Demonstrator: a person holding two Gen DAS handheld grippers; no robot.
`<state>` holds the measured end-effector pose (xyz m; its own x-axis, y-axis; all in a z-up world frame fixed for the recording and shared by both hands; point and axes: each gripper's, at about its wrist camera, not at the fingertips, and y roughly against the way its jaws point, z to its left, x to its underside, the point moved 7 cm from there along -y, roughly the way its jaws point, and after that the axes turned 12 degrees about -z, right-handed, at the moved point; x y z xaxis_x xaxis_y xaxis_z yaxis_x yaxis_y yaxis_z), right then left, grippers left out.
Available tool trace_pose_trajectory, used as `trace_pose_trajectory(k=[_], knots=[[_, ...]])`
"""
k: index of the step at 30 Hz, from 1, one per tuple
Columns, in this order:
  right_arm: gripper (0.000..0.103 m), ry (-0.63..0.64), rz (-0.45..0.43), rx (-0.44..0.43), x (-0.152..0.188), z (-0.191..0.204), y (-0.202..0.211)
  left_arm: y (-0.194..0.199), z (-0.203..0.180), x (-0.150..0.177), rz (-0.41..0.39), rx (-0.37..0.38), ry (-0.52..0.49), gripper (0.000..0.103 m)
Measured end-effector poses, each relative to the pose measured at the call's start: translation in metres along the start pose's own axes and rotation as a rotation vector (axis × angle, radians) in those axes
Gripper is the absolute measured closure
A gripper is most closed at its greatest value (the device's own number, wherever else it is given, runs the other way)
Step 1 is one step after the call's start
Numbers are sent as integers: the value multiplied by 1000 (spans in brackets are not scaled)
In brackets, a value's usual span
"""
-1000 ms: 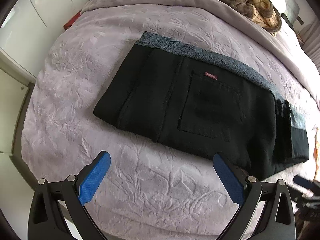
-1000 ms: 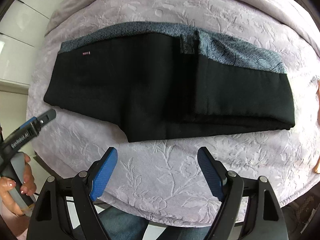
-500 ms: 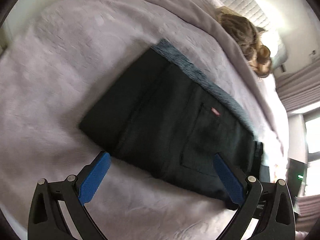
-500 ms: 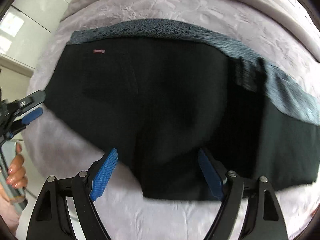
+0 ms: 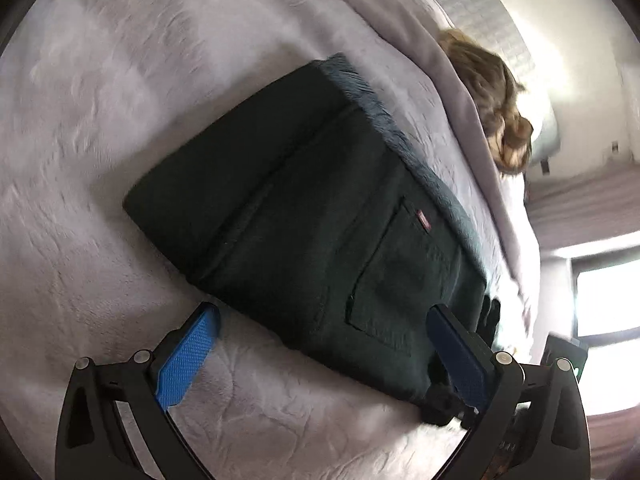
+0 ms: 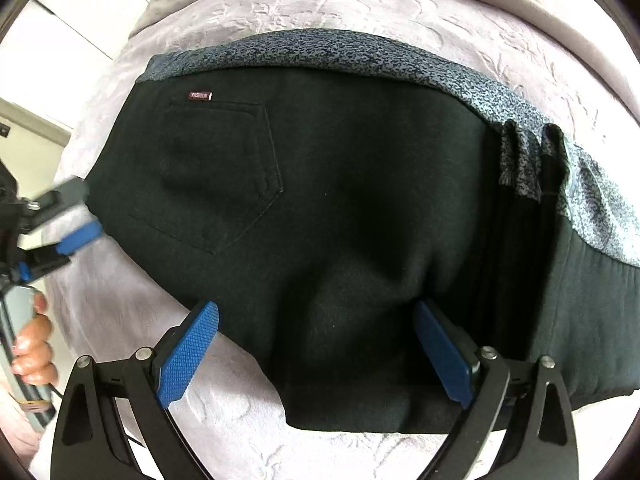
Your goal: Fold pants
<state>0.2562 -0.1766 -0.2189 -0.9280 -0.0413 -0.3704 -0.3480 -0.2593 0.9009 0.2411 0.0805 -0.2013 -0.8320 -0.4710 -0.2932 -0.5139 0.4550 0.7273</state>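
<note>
On the bed (image 5: pixel 100 128), under its pale embossed cover, the black pants (image 6: pixel 340 220) lie already folded into a thick stack, with a speckled blue-grey layer showing along the far edge. We go from the left.

Our left gripper (image 5: pixel 320 344) has dropped and rolled since a second ago: then it looked at the whole stack from well back, now it hangs close over the near left part of the stack. Its fingers (image 5: pixel 188 356) stand wide apart and hold nothing; the left one lies over the bedcover just beside the fold, the right one over the black cloth near the back pocket (image 5: pixel 400 276). In the right wrist view we see this same gripper reaching in at the left edge, with the person's hand (image 6: pixel 34 348) on its handle.

Our right gripper (image 6: pixel 316 344) has also come down from a distant view to sit right over the near edge of the stack, to the right of the pocket with its small red label (image 6: pixel 200 96). Its fingers are opening, nearly as wide as they go, with black cloth between them but not pinched.

We judge both tools are now placed to take the near edge for one more fold, or to press the stack flat.
</note>
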Motion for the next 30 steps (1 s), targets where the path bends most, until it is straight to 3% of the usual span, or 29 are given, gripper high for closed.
trace_pose_trajectory(k=[5, 10, 12, 14, 16, 18, 19, 21, 24, 26, 30], knots=[[4, 5, -8, -21, -2, -2, 0, -12, -4, -11, -11, -18, 20, 0], [4, 6, -12, -26, 7, -8, 11, 4, -34, -19, -89, 37, -40, 0], [4, 7, -11, -30, 8, -9, 12, -12, -25, -17, -48, -24, -40, 0], [4, 15, -3, -34, 8, -10, 14, -28, -8, -15, -11, -103, 0, 14], [4, 15, 4, -48, 5, -8, 24, -32, 2, -17, -7, -184, -3, 44], [4, 1, -5, -67, -4, -10, 37, -27, -2, -21, -38, -223, -41, 58], [4, -7, -20, -79, -12, -11, 47, -24, -7, -22, -52, -245, -85, 60], [4, -33, -46, -112, -31, -15, 64, -18, -30, -21, -101, -339, -272, 63], [4, -80, -62, -181, -71, -12, 83, -16, -68, -5, -212, -508, -676, 64], [4, -96, -54, -232, -103, -1, 90, -19, -80, 7, -244, -565, -842, 64], [4, -38, 61, -385, -152, 60, 86, -17, -84, 13, -263, -586, -945, 64]])
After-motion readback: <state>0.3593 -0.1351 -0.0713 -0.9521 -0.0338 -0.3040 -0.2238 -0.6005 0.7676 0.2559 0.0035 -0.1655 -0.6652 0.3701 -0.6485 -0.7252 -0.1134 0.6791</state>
